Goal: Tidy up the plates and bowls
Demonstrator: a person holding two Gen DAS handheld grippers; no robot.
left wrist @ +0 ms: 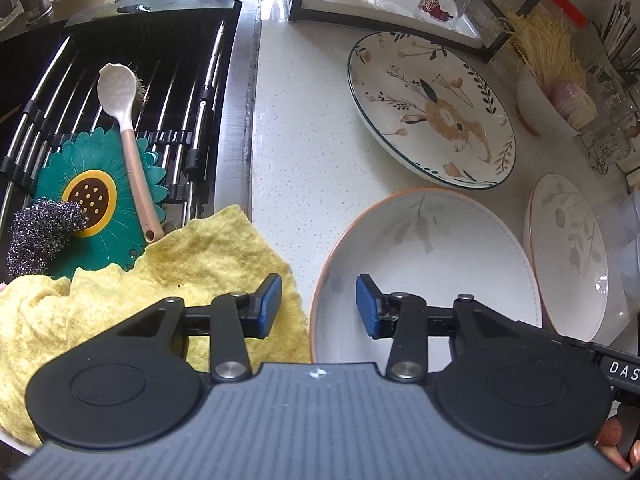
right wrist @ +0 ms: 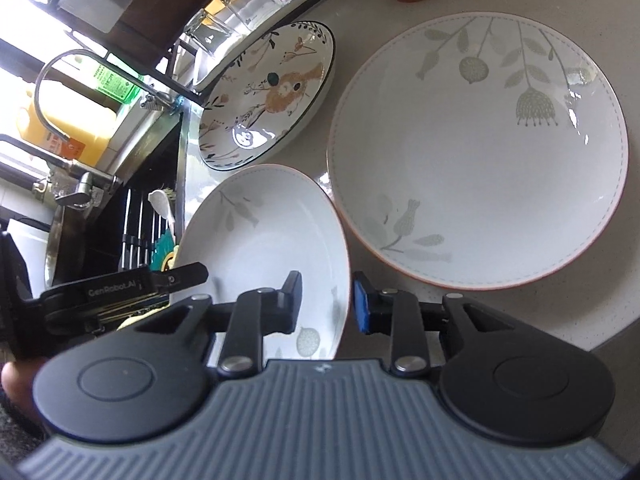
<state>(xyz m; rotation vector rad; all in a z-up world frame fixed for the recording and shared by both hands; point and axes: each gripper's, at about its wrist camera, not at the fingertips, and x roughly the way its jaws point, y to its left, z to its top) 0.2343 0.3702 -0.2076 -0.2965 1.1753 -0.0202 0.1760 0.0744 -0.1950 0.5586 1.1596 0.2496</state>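
Two hand-held grippers straddle opposite rims of the same orange-rimmed bowl (left wrist: 432, 248) on a speckled white countertop (left wrist: 304, 128). The left gripper (left wrist: 319, 304) stands partly open, one blue pad over a yellow cloth (left wrist: 180, 272) outside the bowl and the other inside it, with the bowl's rim in the gap between them; neither pad visibly presses on the rim. The right gripper (right wrist: 326, 300) is narrower, its jaws set either side of the bowl's near edge, one finger inside and the blue pad just outside. Whether the pads actually pinch the rim cannot be told.

The left wrist view alone shows the sink rack (left wrist: 120, 92) holding a pale dish brush (left wrist: 128, 120), a teal flower-shaped mat (left wrist: 104, 200) and a dark steel scourer (left wrist: 40, 236). A rabbit-patterned plate (left wrist: 432, 108) lies beyond the bowl, and a second orange-rimmed dish (left wrist: 568, 252) sits to its right, near the frame's edge.

The right wrist view shows that second dish as a wide leaf-patterned plate (right wrist: 480, 152) lying flat just beside the bowl, along with a curved faucet (right wrist: 80, 68), a yellow jug (right wrist: 60, 128) and upturned glasses (right wrist: 224, 28). The left gripper's black body also enters at the left.
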